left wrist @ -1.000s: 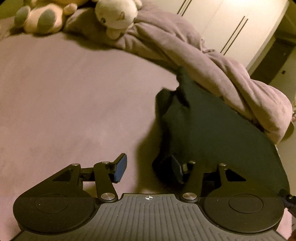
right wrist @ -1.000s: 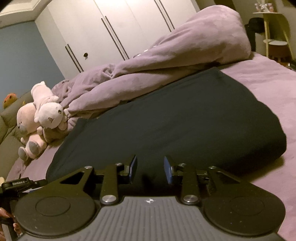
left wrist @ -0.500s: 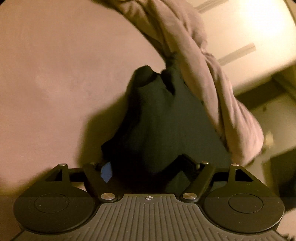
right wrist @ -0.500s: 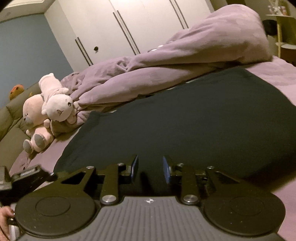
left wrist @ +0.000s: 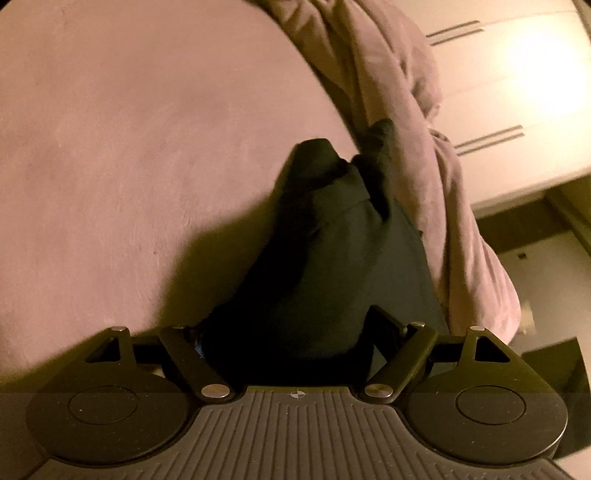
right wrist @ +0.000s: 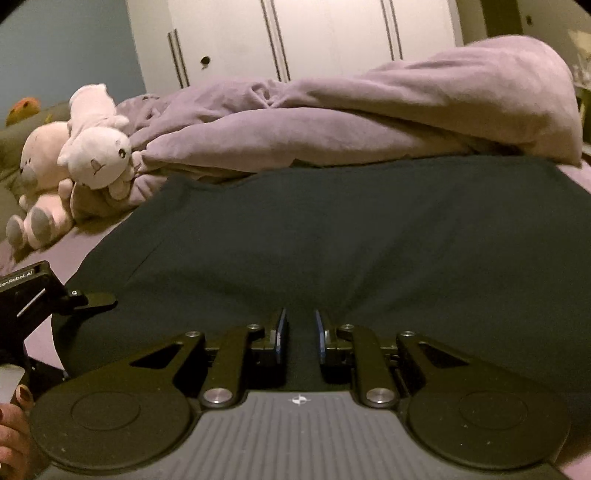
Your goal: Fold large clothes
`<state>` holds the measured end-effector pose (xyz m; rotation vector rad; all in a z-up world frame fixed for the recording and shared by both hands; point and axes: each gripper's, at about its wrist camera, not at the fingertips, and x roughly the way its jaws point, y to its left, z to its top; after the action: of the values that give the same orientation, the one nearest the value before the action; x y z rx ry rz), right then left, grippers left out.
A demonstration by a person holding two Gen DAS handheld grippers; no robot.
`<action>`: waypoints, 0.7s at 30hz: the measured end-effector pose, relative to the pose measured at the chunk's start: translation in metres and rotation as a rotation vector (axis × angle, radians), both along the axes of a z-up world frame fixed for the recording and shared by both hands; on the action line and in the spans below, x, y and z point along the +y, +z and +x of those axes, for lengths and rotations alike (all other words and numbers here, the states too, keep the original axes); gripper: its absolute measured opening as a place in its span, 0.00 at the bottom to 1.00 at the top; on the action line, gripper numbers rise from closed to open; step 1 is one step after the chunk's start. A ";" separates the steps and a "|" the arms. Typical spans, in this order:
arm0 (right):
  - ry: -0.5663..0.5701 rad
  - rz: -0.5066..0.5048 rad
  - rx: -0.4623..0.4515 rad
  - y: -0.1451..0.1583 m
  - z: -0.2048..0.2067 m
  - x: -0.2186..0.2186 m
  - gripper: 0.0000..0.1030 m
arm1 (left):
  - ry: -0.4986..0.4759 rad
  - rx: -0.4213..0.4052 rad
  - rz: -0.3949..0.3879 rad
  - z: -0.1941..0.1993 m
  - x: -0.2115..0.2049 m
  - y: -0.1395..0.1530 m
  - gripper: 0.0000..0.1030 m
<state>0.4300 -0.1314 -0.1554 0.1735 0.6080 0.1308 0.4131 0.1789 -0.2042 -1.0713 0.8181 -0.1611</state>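
A large black garment [right wrist: 332, 240] lies spread on the purple bed; in the left wrist view its left end [left wrist: 332, 251] is bunched and rises up between the fingers. My left gripper [left wrist: 291, 332] is open wide with the black cloth filling the gap between its fingers. My right gripper [right wrist: 299, 332] sits low over the garment's near edge, fingers a narrow gap apart with dark cloth showing between them. The left gripper's body [right wrist: 33, 295] shows at the left edge of the right wrist view.
A rumpled purple duvet [right wrist: 369, 114] lies along the far side of the garment, also in the left wrist view [left wrist: 413, 147]. Two plush toys [right wrist: 74, 155] sit at the far left. White wardrobe doors [right wrist: 314, 33] stand behind. Bare purple sheet [left wrist: 129, 147] spreads left of the garment.
My left gripper moved right onto the garment's end and tilted down; the cloth now fills its open jaws. My right gripper dropped lower over the near edge and its fingers narrowed slightly.
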 end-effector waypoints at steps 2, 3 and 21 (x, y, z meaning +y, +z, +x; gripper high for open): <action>0.015 0.023 0.008 0.001 -0.001 -0.007 0.16 | -0.007 -0.012 -0.030 -0.004 0.007 -0.003 0.82; 0.021 0.029 0.013 0.001 -0.002 -0.010 0.13 | -0.005 -0.013 -0.057 -0.007 0.012 -0.005 0.81; 0.021 0.014 0.016 -0.002 0.001 -0.011 0.13 | 0.008 -0.006 -0.132 0.049 0.023 -0.012 0.54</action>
<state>0.4311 -0.1420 -0.1577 0.1822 0.6254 0.1546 0.4617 0.2015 -0.2161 -1.1972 0.8061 -0.2138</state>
